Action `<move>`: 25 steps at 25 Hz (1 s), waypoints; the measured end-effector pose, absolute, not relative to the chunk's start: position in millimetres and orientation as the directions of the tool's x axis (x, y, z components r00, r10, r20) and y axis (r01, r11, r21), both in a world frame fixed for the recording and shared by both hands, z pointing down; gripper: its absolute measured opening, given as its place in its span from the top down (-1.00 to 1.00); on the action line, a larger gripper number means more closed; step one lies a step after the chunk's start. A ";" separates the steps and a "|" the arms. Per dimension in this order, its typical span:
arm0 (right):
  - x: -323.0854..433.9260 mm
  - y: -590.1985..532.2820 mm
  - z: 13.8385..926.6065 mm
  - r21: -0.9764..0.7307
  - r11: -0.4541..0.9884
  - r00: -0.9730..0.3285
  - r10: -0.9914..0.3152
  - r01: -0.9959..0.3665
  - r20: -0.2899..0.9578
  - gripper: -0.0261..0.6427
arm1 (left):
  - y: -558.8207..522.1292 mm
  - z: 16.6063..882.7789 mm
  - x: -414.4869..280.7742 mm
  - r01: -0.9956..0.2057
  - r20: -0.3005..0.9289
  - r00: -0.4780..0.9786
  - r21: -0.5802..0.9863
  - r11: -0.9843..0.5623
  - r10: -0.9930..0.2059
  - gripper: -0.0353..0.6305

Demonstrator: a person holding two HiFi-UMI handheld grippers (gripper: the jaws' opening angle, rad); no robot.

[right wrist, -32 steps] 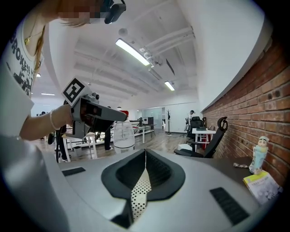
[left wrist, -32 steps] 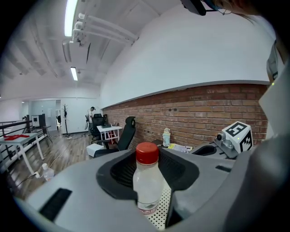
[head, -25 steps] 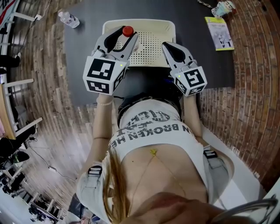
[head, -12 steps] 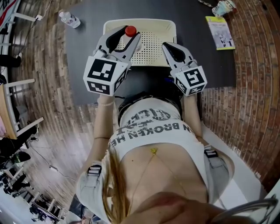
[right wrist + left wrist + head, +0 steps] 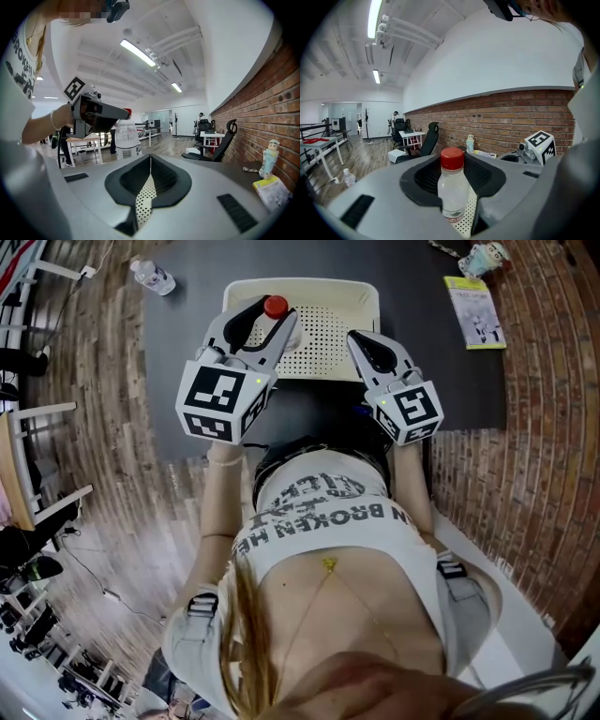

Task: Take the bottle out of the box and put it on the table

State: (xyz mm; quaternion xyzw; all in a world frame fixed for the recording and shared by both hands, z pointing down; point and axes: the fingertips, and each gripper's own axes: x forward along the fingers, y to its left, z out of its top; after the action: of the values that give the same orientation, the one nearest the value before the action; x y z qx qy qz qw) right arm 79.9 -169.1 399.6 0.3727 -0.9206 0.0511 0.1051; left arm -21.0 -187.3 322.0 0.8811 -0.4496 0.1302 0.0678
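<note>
Dark table [image 5: 178, 362], cream perforated plastic box [image 5: 361, 298] on it. Left hand-held gripper [image 5: 267, 324] is clamped on the clear red-capped bottle [image 5: 451, 187] over the box. Right hand-held gripper [image 5: 366, 345] is closed and empty at the box's near edge. The smooth bottle could slip back into the box, I reckon.

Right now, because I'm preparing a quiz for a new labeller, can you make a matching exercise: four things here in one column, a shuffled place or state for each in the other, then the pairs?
Things:
1. red-capped bottle
2. right tool
3. yellow booklet
4. other plastic bottle

Places or states:
A. shut, nothing between its jaws
B. lying on the wooden floor, off the table
C. gripped in the left tool, above the perforated box
D. at the far right of the dark table

Pairs: 1-C, 2-A, 3-D, 4-B
</note>
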 end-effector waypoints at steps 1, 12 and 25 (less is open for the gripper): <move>79.1 -168.8 399.9 -0.016 0.718 -0.701 -0.675 -0.696 0.232 0.89 | -187.1 322.2 -24.4 -0.814 0.289 0.557 0.003 -0.581 -0.778 0.43; 64.2 -164.2 404.4 -0.012 0.723 -0.702 -0.666 -0.690 0.251 0.89 | -184.3 324.4 -92.3 -0.883 0.288 0.451 0.011 -0.468 -0.845 0.43; 24.2 -157.8 405.7 -0.006 0.715 -0.691 -0.672 -0.699 0.265 0.89 | -177.5 324.1 -201.1 -0.946 0.288 0.310 -0.001 -0.324 -0.906 0.43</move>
State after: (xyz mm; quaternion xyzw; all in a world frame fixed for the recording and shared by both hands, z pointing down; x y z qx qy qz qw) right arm 24.2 -157.8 405.7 0.3734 -0.9180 0.0534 0.1228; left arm -201.1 -177.5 324.1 0.8049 -0.5752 0.1187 0.0844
